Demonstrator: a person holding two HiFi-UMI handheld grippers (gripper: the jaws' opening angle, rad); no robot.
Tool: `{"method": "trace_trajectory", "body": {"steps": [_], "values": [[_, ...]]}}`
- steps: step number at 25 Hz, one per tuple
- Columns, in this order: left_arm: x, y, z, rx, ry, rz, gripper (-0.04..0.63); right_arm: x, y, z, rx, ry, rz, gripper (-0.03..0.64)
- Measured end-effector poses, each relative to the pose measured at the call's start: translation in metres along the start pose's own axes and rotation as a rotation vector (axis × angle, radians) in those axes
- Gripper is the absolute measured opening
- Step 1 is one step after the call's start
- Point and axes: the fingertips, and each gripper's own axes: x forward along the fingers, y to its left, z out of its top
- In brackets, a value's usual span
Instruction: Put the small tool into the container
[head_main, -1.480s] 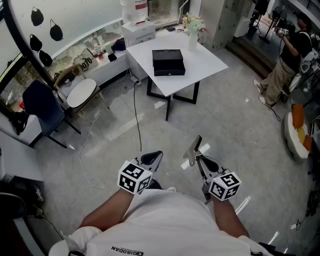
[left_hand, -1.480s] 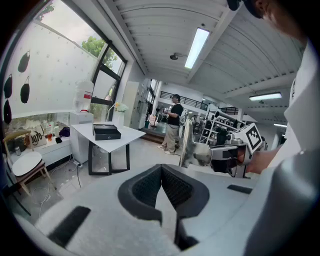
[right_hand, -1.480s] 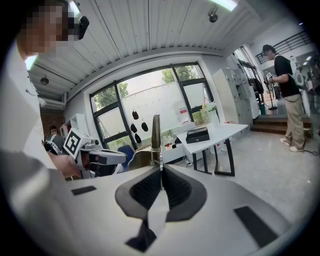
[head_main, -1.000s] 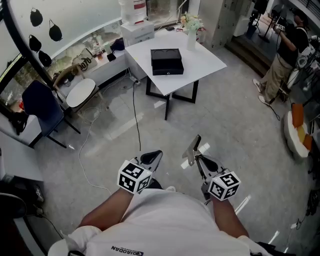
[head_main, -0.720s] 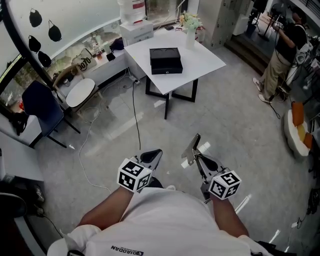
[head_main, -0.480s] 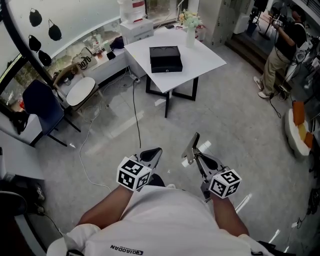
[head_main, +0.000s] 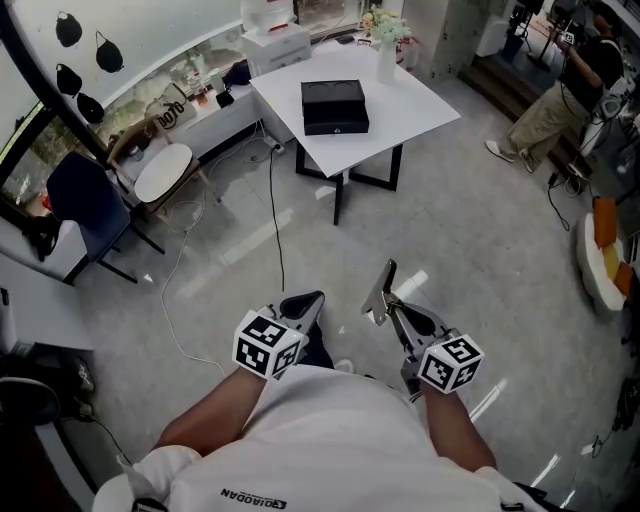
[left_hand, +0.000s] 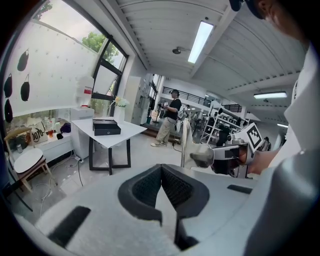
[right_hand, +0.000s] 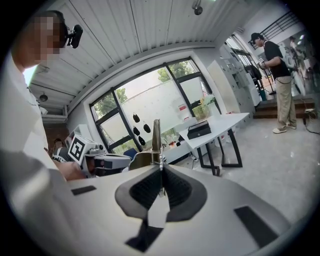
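Observation:
The small tool (head_main: 381, 292), a thin metal blade, sticks up from my right gripper (head_main: 393, 306), which is shut on it. In the right gripper view the tool (right_hand: 156, 142) rises straight out of the closed right gripper (right_hand: 160, 169). Beside it, over the floor, my left gripper (head_main: 305, 304) is shut with nothing in it; its pads meet at the tip of the left gripper (left_hand: 161, 168). The container, a black box (head_main: 335, 107), lies closed on the white table (head_main: 410, 110) well ahead of both grippers. The same box (left_hand: 106, 126) (right_hand: 199, 129) is small in both gripper views.
A vase of flowers (head_main: 386, 50) and white boxes (head_main: 278, 45) stand at the table's far side. At left are a round white stool (head_main: 163, 172) and a dark blue chair (head_main: 88, 212). A cable (head_main: 275, 235) runs across the grey floor. A person (head_main: 548, 95) stands at back right.
Both grippers keep their places and the tool stays in the right one. Only the head view has shifted a little, so the table sits slightly higher in the picture.

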Motion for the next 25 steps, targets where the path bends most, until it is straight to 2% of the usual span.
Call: {"method": "trace_trajectory", "body": {"steps": [13, 18, 25], "values": [[0.054, 0.024, 0.023, 0.010, 0.031, -0.032, 0.009, 0.030, -0.043, 0.012, 0.039, 0.032, -0.030, 0.012], [0.070, 0.055, 0.034, -0.013, 0.038, -0.023, 0.009, 0.062, -0.057, 0.031, 0.034, 0.048, -0.021, 0.012], [0.091, 0.113, 0.083, 0.001, 0.012, -0.022, 0.009, 0.123, -0.073, 0.084, -0.009, 0.044, -0.011, 0.012]]}}
